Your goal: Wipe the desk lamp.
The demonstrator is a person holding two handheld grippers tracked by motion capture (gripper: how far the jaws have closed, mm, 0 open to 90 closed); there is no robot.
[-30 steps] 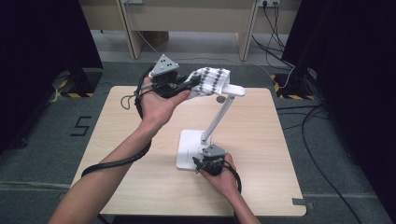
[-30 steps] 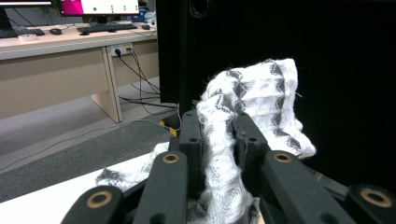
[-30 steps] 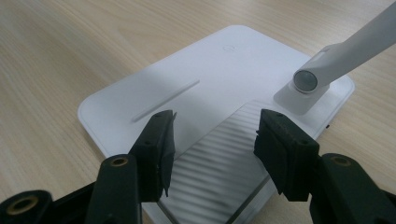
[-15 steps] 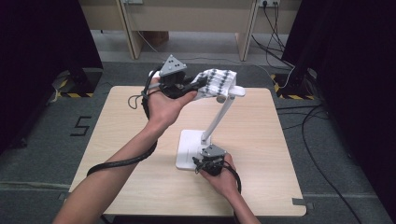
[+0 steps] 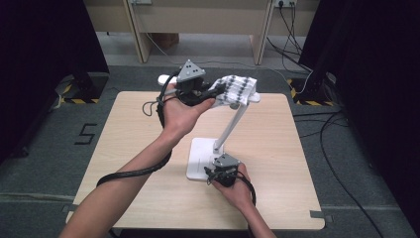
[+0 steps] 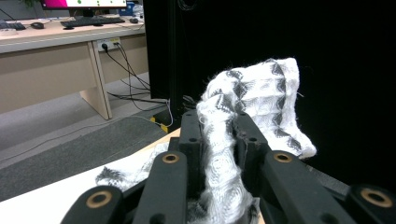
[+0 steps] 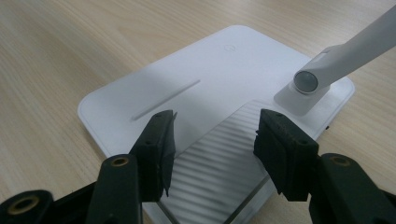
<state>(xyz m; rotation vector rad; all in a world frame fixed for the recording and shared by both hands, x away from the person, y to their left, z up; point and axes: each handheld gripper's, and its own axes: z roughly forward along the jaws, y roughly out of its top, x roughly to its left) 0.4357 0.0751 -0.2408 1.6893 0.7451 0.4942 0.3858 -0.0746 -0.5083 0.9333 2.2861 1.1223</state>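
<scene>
White-and-grey knitted cloth [image 5: 236, 89] is draped over the head of the white desk lamp [image 5: 233, 126] and pinched between the closed fingers of the left gripper [image 5: 204, 94], so it can be lifted clear. The right gripper [image 5: 218, 174], fingers apart, rests over the lamp's flat white base [image 7: 205, 88] on the wooden surface [image 5: 277, 163], apparently steadying it.

Left tool [image 6: 219, 140] clamped on knitted cloth [image 6: 261, 107], desk [image 6: 51, 51] behind

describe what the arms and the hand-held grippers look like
Both forearms are bare, no sleeves in view. The left hand-held gripper is black with a grey three-cornered plate on top, and a thick black cable trails from it along the forearm. The right hand-held gripper is black too, with a smaller grey plate. Both have ribbed black jaws with brass-coloured rivets.
</scene>
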